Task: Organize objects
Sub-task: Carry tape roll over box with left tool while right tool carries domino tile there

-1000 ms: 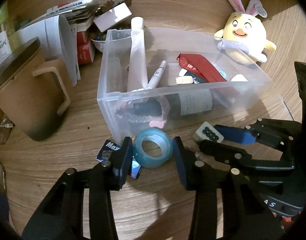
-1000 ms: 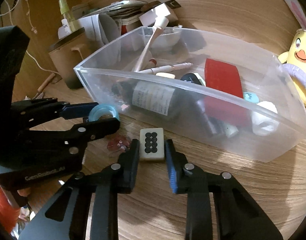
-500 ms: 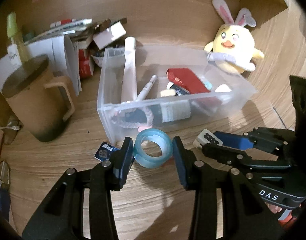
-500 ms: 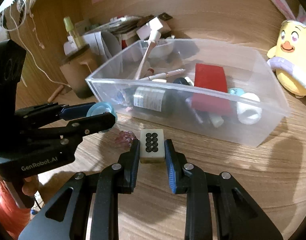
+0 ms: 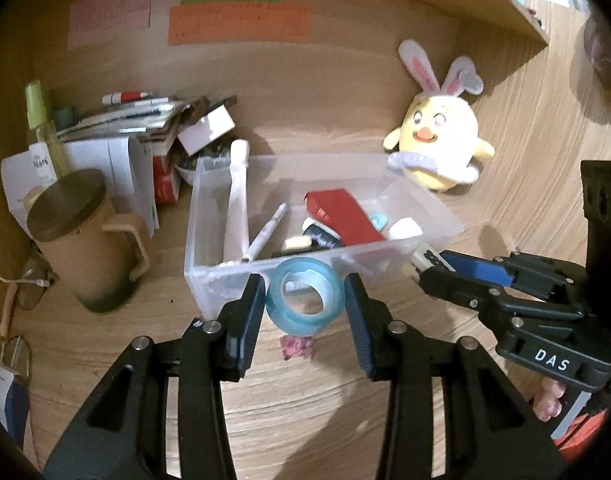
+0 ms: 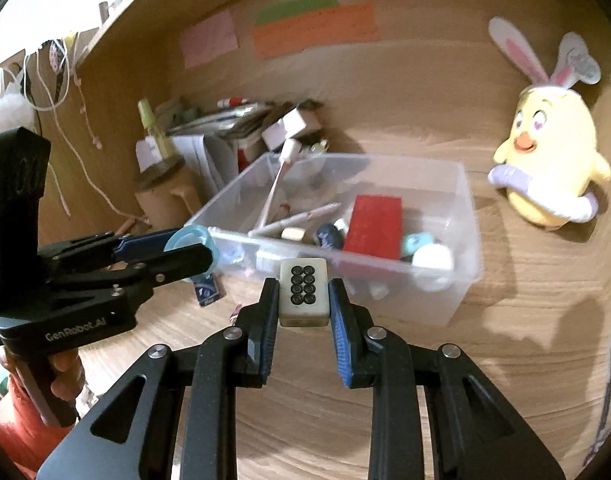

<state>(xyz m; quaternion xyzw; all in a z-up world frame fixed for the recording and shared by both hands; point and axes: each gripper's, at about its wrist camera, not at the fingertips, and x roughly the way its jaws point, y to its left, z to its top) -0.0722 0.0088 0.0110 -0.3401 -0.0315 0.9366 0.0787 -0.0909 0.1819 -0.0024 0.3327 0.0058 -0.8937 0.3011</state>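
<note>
**Tape roll and mahjong tile both carried toward the clear bin**

Two pickups look done, and the step in hand is the carry: each gripper has its item off the desk and aimed at the clear plastic bin (image 5: 209, 248).

The left gripper (image 5: 304, 304) is clamped on a blue tape roll (image 5: 304, 300), its pads pressing the roll's two flat sides, so the hole faces the camera. The roll hangs just in front of the bin's near wall, toward the bin's left end, and seems level with the rim rather than over it.

The right gripper (image 6: 303, 300) is closed tight on a mahjong tile (image 6: 304, 292), the face with eight black circles turned upward. The tile sits just short of the bin's near wall too, nearer the bin's middle.

Inside the bin lie a red box (image 6: 372, 226), a white pen (image 5: 264, 234), a long white tube (image 5: 237, 200) leaning on the left wall, and smaller bits I can't identify. A small pink thing (image 5: 297, 347) lies on the wooden desk (image 5: 305, 420) in front of the bin, under the tape roll; a blue packet (image 6: 205, 292) lies there as well. A yellow chick plush with rabbit ears (image 5: 437, 144) stands behind the bin's right end, a lidded brown mug (image 5: 85, 240) off to the bin's left.

Next, I'd say, each hand needs to go forward over the near rim before letting go. The bin's left front corner looks the freest spot for the roll; the tile could drop near the middle. The two grippers are close together, so one going first seems wise.
</note>
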